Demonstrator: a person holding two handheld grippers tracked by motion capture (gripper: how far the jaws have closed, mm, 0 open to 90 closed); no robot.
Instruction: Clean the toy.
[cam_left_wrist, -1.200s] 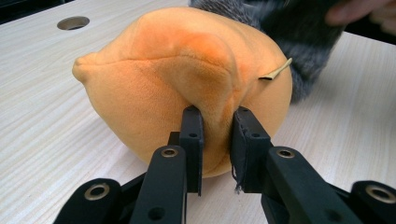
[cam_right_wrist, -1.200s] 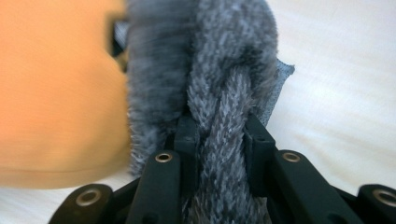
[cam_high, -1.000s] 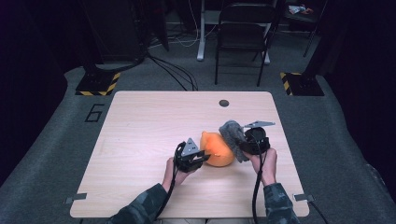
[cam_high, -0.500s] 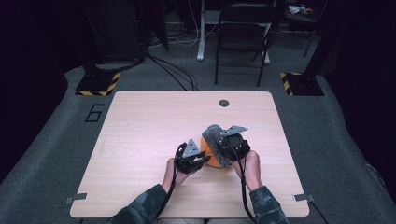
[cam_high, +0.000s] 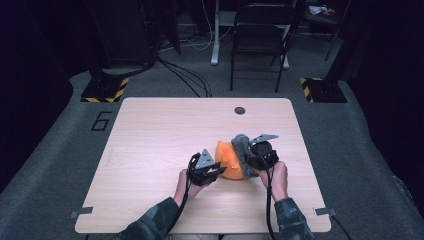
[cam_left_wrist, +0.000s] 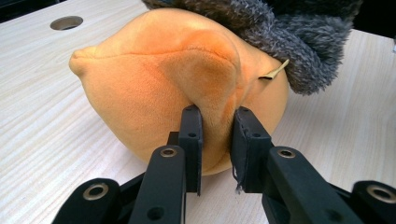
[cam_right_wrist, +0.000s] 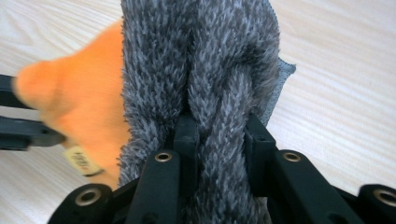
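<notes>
High view: left tongs (cam_high: 214, 170) pinch a fold of the orange plush (cam_left_wrist: 177, 84); right tongs (cam_high: 248, 154) clamp the grey fuzzy cloth (cam_right_wrist: 210, 79) against it, on the counter (cam_high: 160, 145).

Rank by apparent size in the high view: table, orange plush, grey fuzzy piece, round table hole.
1. table
2. orange plush
3. grey fuzzy piece, partly hidden by the right claw, so less sure
4. round table hole
</notes>
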